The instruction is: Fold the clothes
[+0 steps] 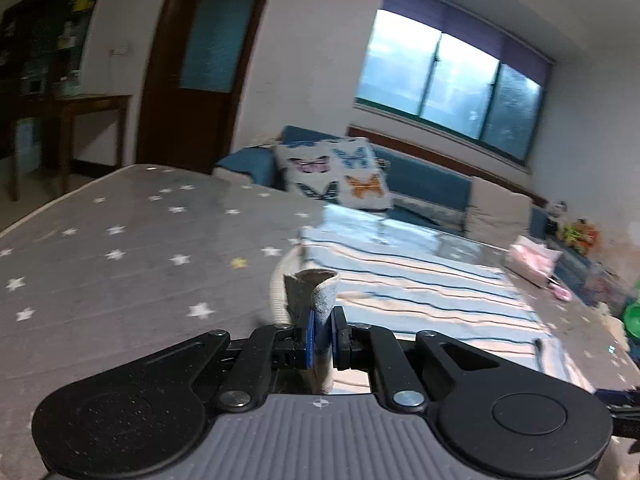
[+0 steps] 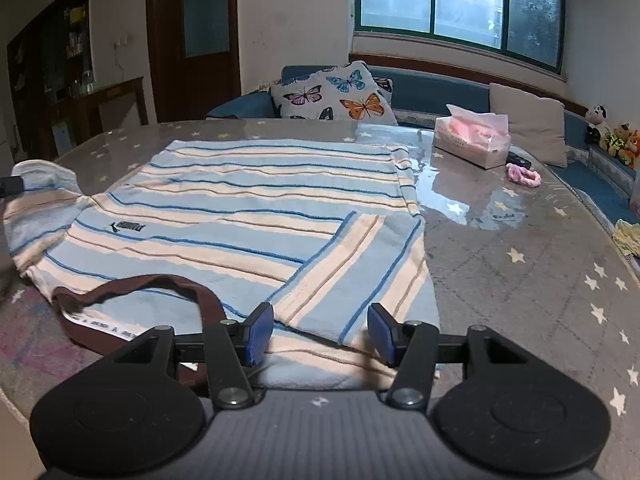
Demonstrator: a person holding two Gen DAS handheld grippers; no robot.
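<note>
A light-blue and cream striped shirt lies flat on the star-patterned table, its brown collar nearest me. Its right sleeve is folded in across the body. My right gripper hangs open just over that sleeve's end, one pad to each side and neither pressing. In the left wrist view my left gripper is shut on a bunched fold of the shirt's left sleeve, raised off the table. The striped shirt stretches away to the right. That lifted sleeve shows at the far left of the right wrist view.
A tissue box and a pink scrunchie sit at the table's far right. A yellow cloth lies at the right edge. Behind the table stand a blue sofa with a butterfly cushion and a window.
</note>
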